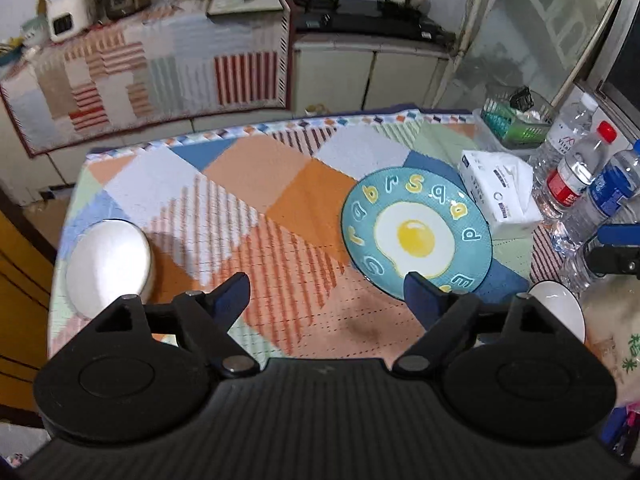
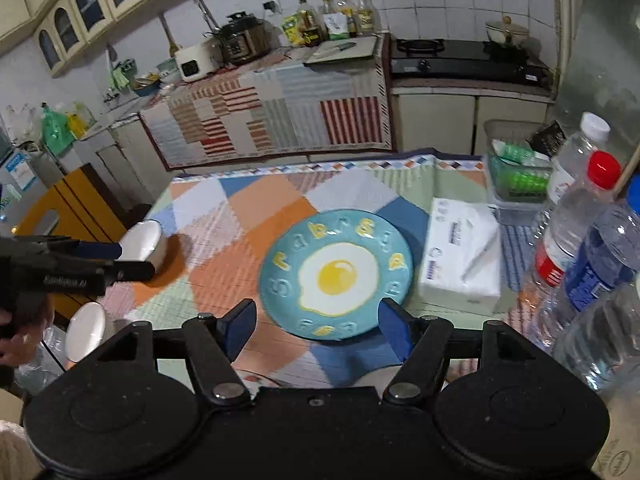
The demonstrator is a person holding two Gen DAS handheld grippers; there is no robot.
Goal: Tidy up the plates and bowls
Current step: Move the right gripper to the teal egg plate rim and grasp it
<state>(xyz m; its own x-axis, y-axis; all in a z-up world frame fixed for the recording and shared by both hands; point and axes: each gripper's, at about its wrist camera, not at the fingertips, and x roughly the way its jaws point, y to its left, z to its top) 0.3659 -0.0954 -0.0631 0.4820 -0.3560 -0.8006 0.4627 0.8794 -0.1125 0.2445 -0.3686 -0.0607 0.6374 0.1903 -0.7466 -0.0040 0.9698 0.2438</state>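
A teal plate [image 1: 416, 236] with a fried-egg picture and raised letters lies flat on the patchwork tablecloth [image 1: 240, 208], right of centre; it also shows in the right wrist view [image 2: 336, 274]. A white bowl [image 1: 110, 262] sits at the table's left edge, also in the right wrist view [image 2: 142, 240]. Another white bowl [image 1: 560, 310] shows at the near right. My left gripper [image 1: 326, 292] is open and empty above the table's near middle. My right gripper [image 2: 318, 322] is open and empty just above the plate's near rim. A further white dish [image 2: 86, 330] shows low at the left.
A white tissue pack [image 2: 460, 252] lies right of the plate. Several water bottles [image 2: 580, 220] stand along the right edge, with a green basket [image 2: 518, 168] behind them. Kitchen counters and a stove [image 2: 460, 60] lie beyond the table's far edge.
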